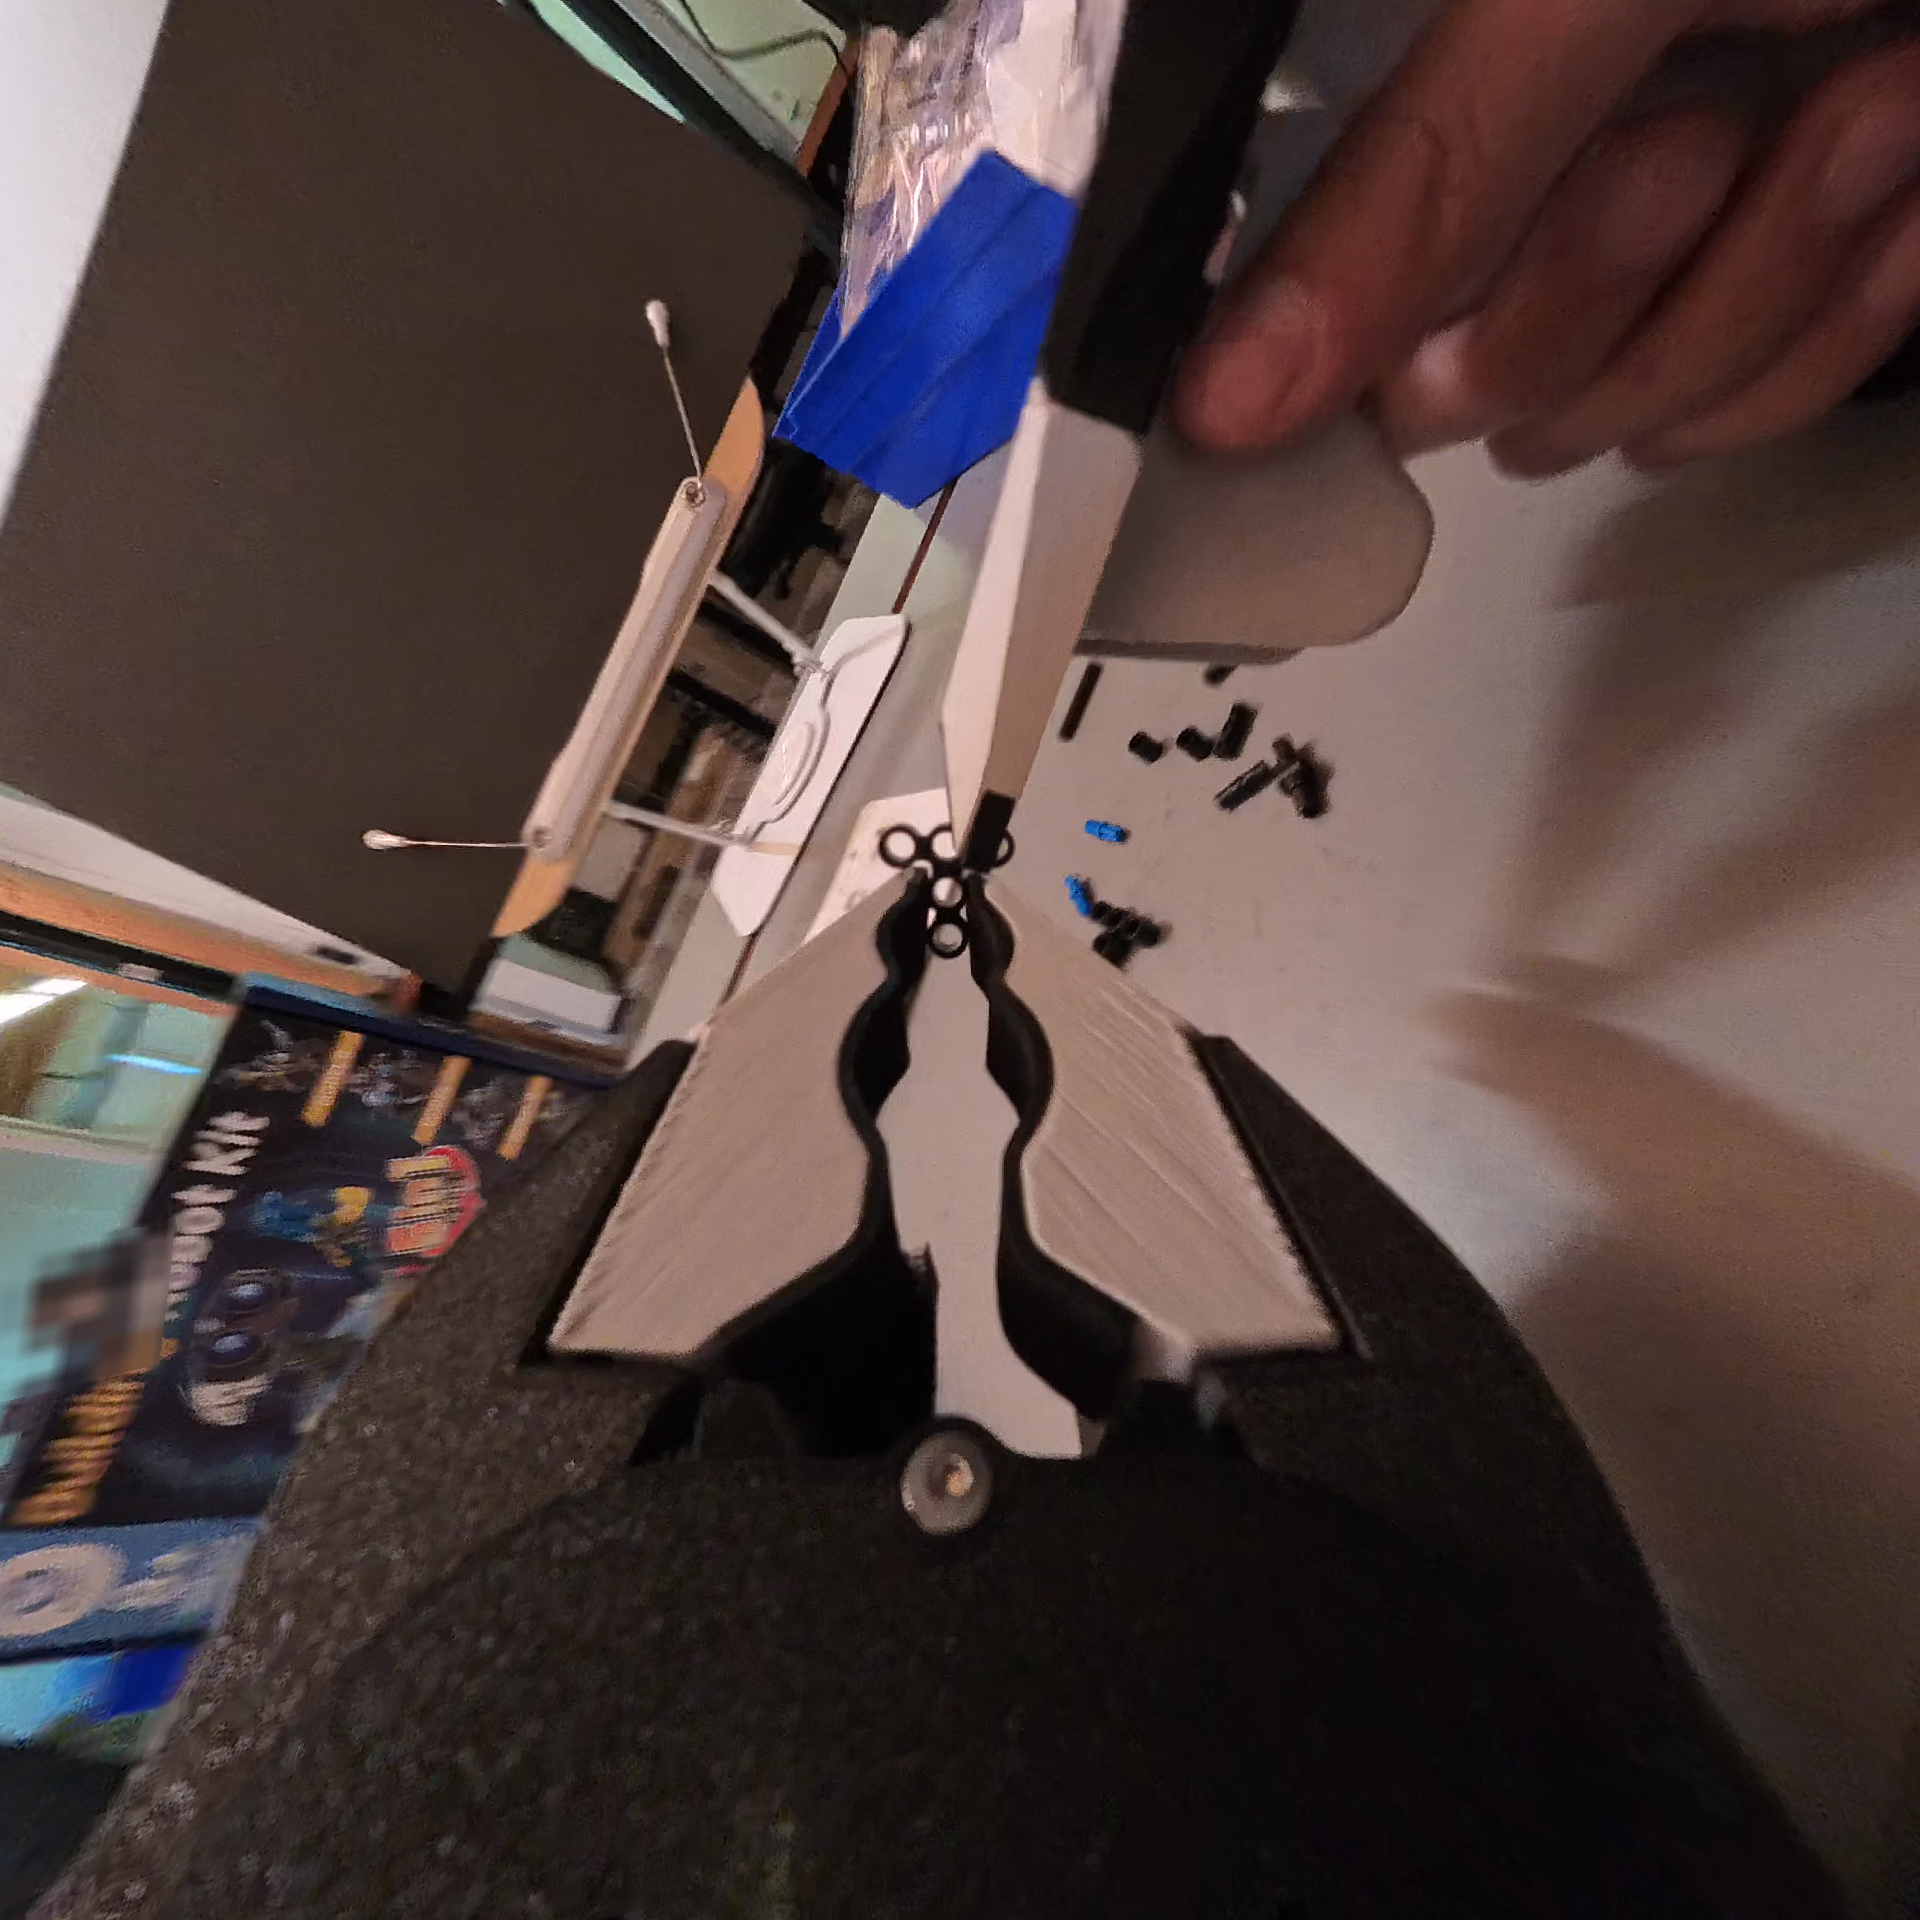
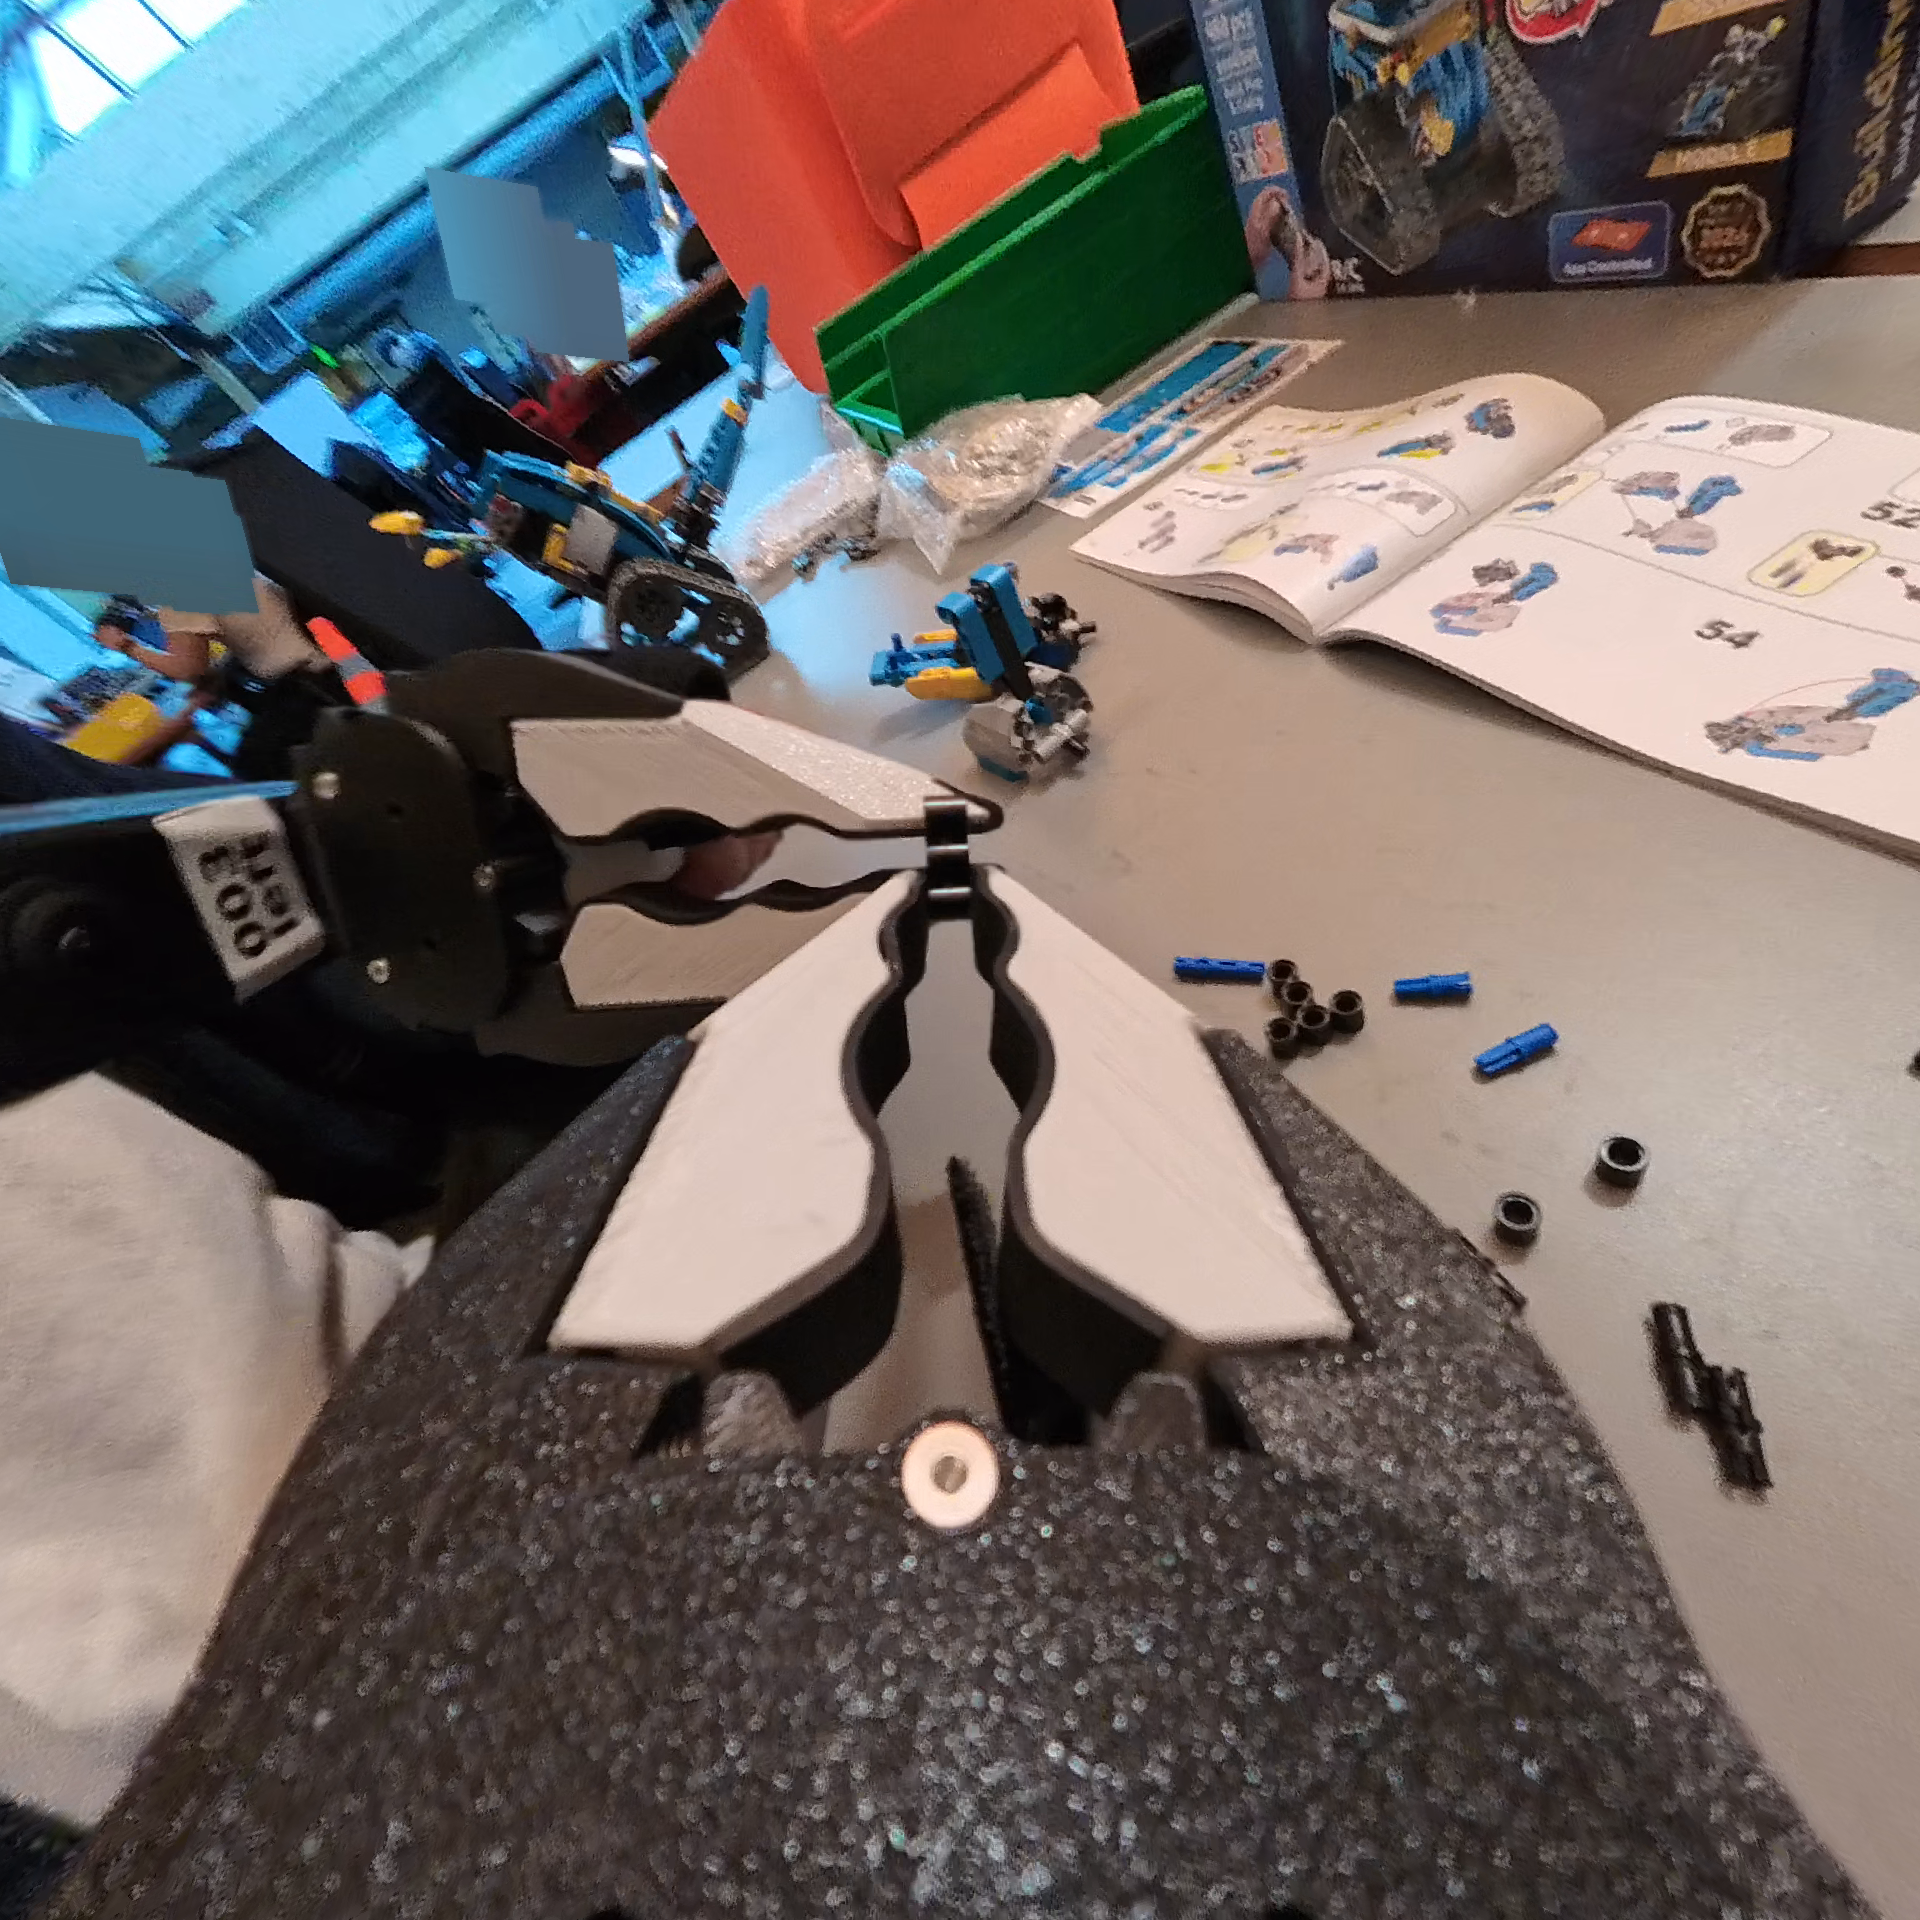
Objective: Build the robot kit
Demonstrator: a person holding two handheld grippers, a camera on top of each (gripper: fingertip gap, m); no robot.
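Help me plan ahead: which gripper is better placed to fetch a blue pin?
Probably the right gripper: blue pins lie on its side; the left gripper sits opposite. Both clamp the black connector.

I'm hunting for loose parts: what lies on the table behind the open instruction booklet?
Behind the instruction booklet lie a sticker sheet, clear parts bags, a green tray and a kit box. Anything under its pages is hidden.
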